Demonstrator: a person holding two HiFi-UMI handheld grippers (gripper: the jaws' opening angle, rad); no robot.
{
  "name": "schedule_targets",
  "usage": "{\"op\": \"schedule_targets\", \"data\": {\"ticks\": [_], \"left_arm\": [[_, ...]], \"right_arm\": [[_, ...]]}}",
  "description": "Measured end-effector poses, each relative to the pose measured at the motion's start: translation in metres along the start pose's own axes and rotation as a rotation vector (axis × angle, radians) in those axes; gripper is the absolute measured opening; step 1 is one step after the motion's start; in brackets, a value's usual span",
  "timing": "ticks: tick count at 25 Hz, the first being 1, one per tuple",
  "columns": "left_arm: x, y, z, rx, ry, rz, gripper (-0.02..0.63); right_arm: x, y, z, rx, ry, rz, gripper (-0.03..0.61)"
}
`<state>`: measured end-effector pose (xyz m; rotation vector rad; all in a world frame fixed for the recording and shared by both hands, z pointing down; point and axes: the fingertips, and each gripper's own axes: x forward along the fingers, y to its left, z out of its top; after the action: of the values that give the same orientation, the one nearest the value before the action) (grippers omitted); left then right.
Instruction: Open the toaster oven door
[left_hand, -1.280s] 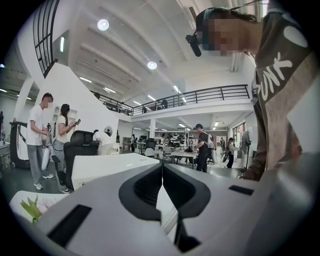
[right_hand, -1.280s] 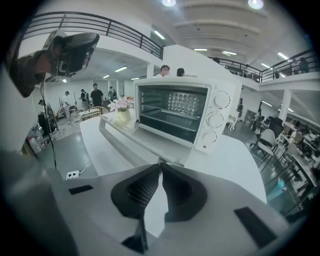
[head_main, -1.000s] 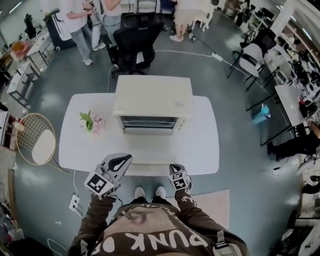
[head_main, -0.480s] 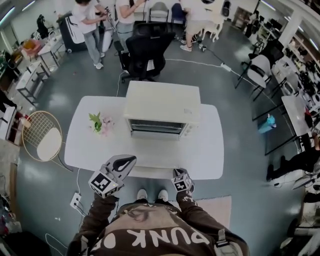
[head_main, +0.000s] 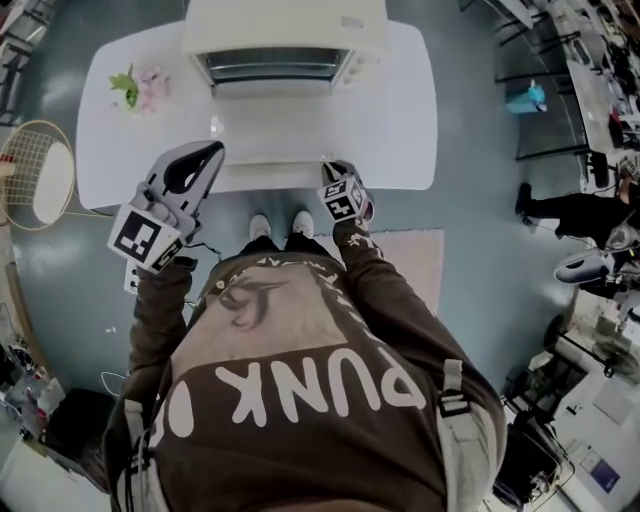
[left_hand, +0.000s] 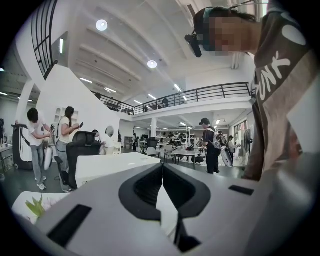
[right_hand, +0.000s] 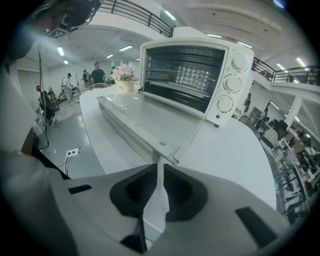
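Observation:
The cream toaster oven (head_main: 285, 25) (right_hand: 200, 70) stands at the back of the white table (head_main: 400, 120). Its glass door (head_main: 270, 125) (right_hand: 150, 117) lies folded down flat, showing the wire rack inside. My right gripper (head_main: 327, 168) (right_hand: 160, 169) sits just short of the right end of the door's handle (right_hand: 167, 157). Its jaws are opening, with a narrow gap and nothing between them. My left gripper (head_main: 205, 152) (left_hand: 162, 167) hovers by the table's front edge left of the door, tips touching, holding nothing.
A small pot of flowers (head_main: 140, 88) (right_hand: 124, 77) stands on the table left of the oven. A round wire-frame seat (head_main: 35, 185) is on the floor at the left, a pale rug (head_main: 420, 260) underfoot. A power strip (right_hand: 74, 151) lies on the floor. People stand farther off.
The head view has tipped down toward my body, so the table and oven now sit higher in the picture. Both grippers stay near the table's front edge.

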<state>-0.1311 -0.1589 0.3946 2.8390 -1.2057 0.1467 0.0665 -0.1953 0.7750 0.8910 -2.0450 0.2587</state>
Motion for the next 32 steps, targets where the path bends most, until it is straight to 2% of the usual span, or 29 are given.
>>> {"op": "schedule_targets", "data": {"ticks": [10,13,16,18,20,25,27,29,31,32], "left_arm": [[0.002,-0.002,-0.001,0.0,0.001,-0.007,0.006],[0.004,0.001,-0.002,0.01,-0.004,-0.001,0.006],[0.002,0.0,-0.005,0.005,-0.022,0.002,0.006],[0.006,0.003,-0.004,0.014,-0.052,-0.006,0.006],[0.01,0.007,-0.007,0.012,-0.035,-0.008,0.006],[0.016,0.004,0.006,0.021,-0.03,-0.025,0.006],[0.02,-0.002,0.011,0.032,-0.039,-0.033,0.006],[0.024,-0.008,0.013,0.016,-0.052,-0.035,0.006],[0.026,-0.005,0.016,-0.014,-0.056,-0.027,0.006],[0.026,-0.001,0.02,-0.003,-0.053,-0.028,0.006]], "right_arm": [[-0.007,-0.012,-0.018,0.021,0.003,-0.029,0.051],[-0.013,-0.031,-0.016,0.059,-0.067,-0.058,0.052],[-0.047,-0.057,-0.011,0.17,-0.203,-0.093,0.052],[-0.076,-0.078,0.021,0.179,-0.345,-0.093,0.051],[-0.11,-0.086,0.069,0.144,-0.48,-0.057,0.051],[-0.19,-0.059,0.193,0.047,-0.714,0.107,0.05],[-0.216,-0.043,0.229,0.01,-0.783,0.181,0.051],[-0.232,-0.027,0.249,-0.026,-0.818,0.239,0.052],[-0.24,-0.017,0.265,-0.053,-0.821,0.268,0.052],[-0.248,-0.013,0.28,-0.067,-0.837,0.271,0.051]]}}
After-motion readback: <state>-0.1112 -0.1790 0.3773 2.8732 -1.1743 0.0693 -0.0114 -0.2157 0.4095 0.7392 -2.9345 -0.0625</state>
